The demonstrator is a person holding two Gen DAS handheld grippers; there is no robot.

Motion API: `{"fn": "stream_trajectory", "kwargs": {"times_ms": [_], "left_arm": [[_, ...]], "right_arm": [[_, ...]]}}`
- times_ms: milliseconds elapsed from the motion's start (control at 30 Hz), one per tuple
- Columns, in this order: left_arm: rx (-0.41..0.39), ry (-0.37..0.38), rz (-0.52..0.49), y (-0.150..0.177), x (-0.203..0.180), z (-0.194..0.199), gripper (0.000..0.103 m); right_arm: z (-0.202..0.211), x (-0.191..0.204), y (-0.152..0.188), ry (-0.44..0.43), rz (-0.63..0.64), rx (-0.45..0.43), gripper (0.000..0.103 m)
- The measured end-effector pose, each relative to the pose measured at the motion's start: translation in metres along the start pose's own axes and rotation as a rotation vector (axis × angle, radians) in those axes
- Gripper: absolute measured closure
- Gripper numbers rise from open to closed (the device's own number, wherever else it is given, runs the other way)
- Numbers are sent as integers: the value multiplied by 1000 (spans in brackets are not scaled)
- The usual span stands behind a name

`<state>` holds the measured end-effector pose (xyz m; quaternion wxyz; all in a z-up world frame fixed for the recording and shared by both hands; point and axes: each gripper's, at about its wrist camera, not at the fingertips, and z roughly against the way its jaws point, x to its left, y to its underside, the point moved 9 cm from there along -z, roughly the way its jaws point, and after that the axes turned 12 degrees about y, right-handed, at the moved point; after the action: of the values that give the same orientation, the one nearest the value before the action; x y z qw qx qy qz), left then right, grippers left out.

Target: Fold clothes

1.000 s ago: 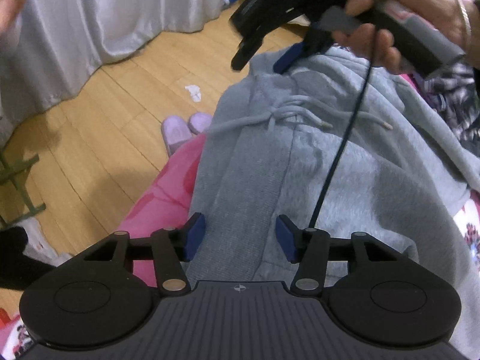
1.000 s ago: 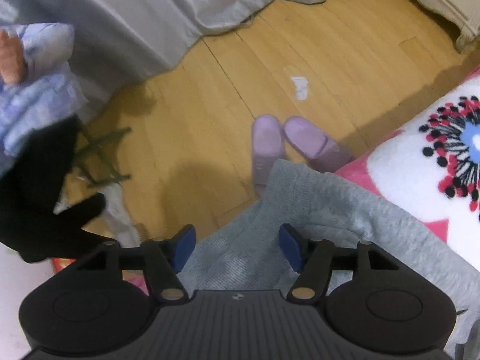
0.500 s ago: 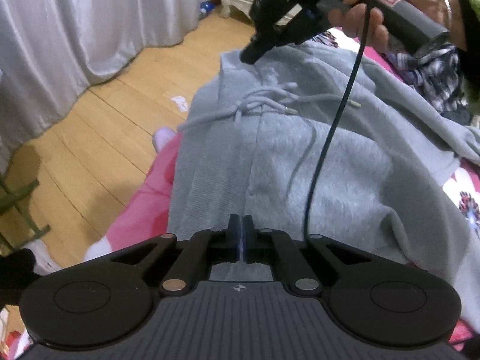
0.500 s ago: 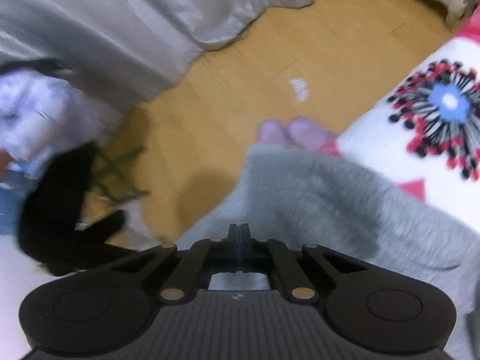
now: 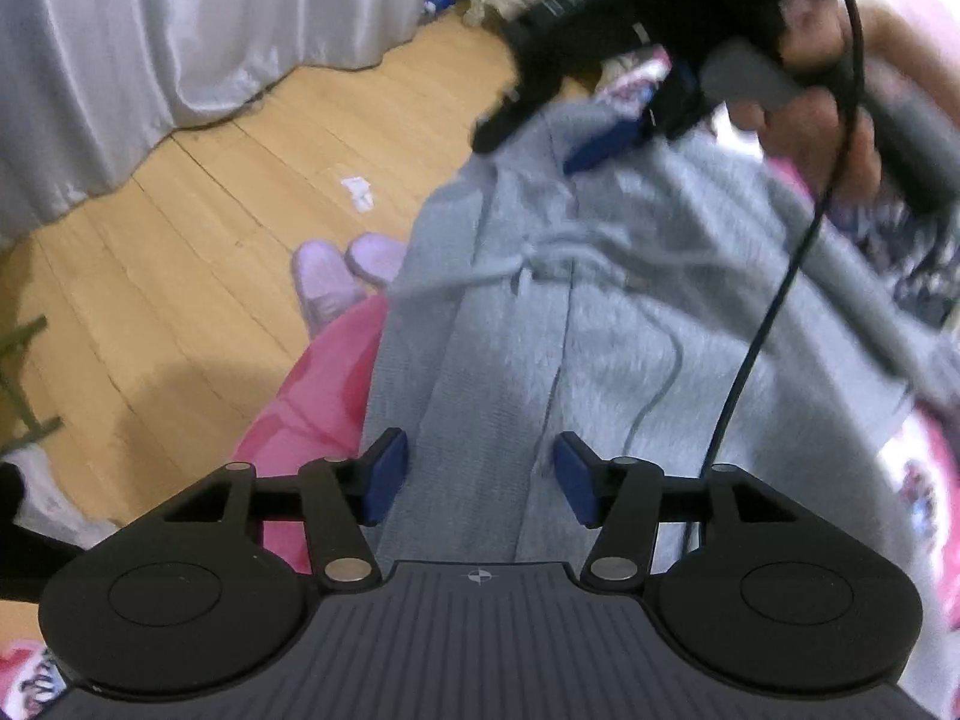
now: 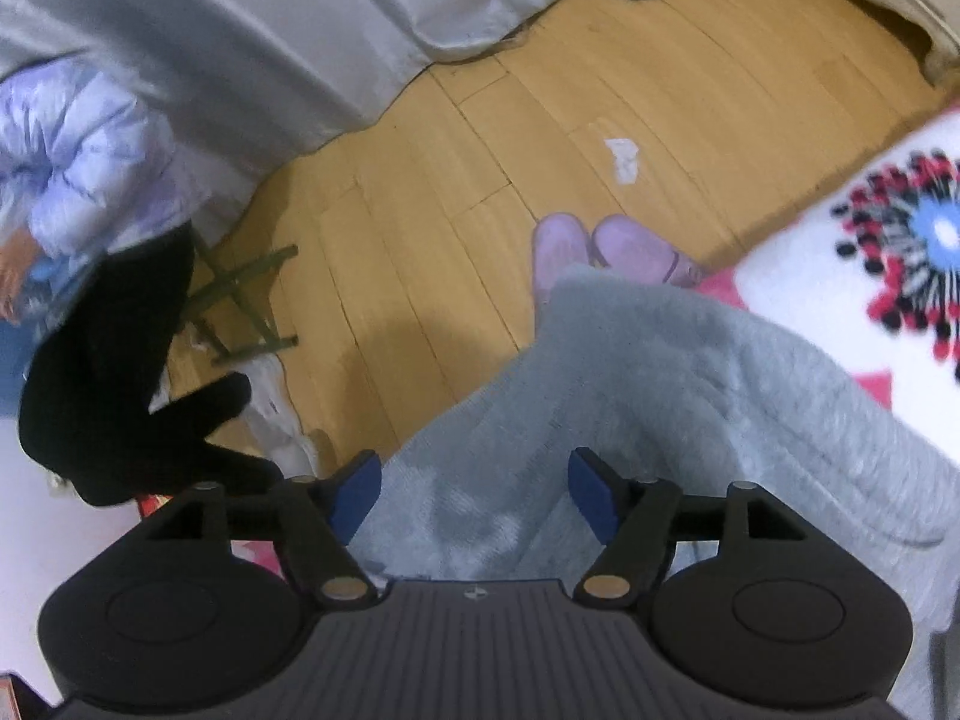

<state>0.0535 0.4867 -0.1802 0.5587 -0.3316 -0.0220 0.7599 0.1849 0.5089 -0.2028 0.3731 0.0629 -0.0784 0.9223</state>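
While grippers: left gripper (image 5: 478, 483) and right gripper (image 6: 474, 495) have just opened, gripping nothing.
Progress: grey drawstring sweatpants (image 5: 600, 348) seemingly half-folded; more folds remain.

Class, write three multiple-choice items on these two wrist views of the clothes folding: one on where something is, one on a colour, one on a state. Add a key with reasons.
1. Where are the slippers?
A. On the wooden floor beside the bed
B. On the bed
C. On the garment

2. What colour is the garment being folded?
A. Black
B. Grey
C. Pink

3. How do the left gripper's fingers stand?
A. Shut on the drawstring
B. Apart, cloth showing between them
C. Shut on nothing

Key: 1 A, the slippers lie on the floor by the bed edge. 2 B, the garment is grey fleece. 3 B, the left gripper has just been opening; its fingers press on nothing.
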Motion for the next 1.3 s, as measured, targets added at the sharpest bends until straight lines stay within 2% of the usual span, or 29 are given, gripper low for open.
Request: {"fn": "stream_trajectory", "kwargs": {"times_ms": [33,167,300,367,433,500,567,667,900,967,1033,1067,1133,1167,1200,1233,1300], "left_arm": [[-6,24,16,-1,2,1,49],[51,79,64,3,11,-14,47],[57,127,86,0,7,-16,47],[60,180,85,-1,0,-11,57],[46,222,91,-5,-5,-3,61],[30,260,99,-10,-9,6,68],[5,273,119,-14,-15,10,81],[-9,264,53,-13,-31,15,90],[-35,256,-36,-9,-61,13,91],[-40,252,-61,-8,-65,15,91],[-41,246,-80,-5,-67,16,91],[-43,244,-85,-3,-67,17,92],[-52,241,-77,-1,-62,19,95],[-56,240,-70,-1,-59,20,96],[-58,244,-58,0,-57,22,97],[-61,247,-47,0,-56,24,98],[-70,247,-32,1,-54,27,99]], "right_arm": [[-1,-4,1,-9,-19,4,31],[-1,-22,0,-64,-130,26,31],[-3,-34,-4,-109,-231,53,31],[-5,-35,-4,-110,-240,59,30],[-6,-33,-4,-103,-230,61,29],[-6,-30,-4,-88,-208,57,28],[-6,-26,-3,-69,-182,54,27],[-9,-13,-2,-13,-98,63,22],[-20,23,10,192,190,60,17],[-18,25,16,213,231,31,22],[-13,21,20,220,252,2,38],[-8,18,22,202,236,-3,40],[2,10,24,160,189,-11,66],[7,5,25,140,163,-16,74],[12,1,26,127,143,-26,86],[17,-4,27,114,120,-37,92],[27,-13,30,75,59,-60,96]]}}
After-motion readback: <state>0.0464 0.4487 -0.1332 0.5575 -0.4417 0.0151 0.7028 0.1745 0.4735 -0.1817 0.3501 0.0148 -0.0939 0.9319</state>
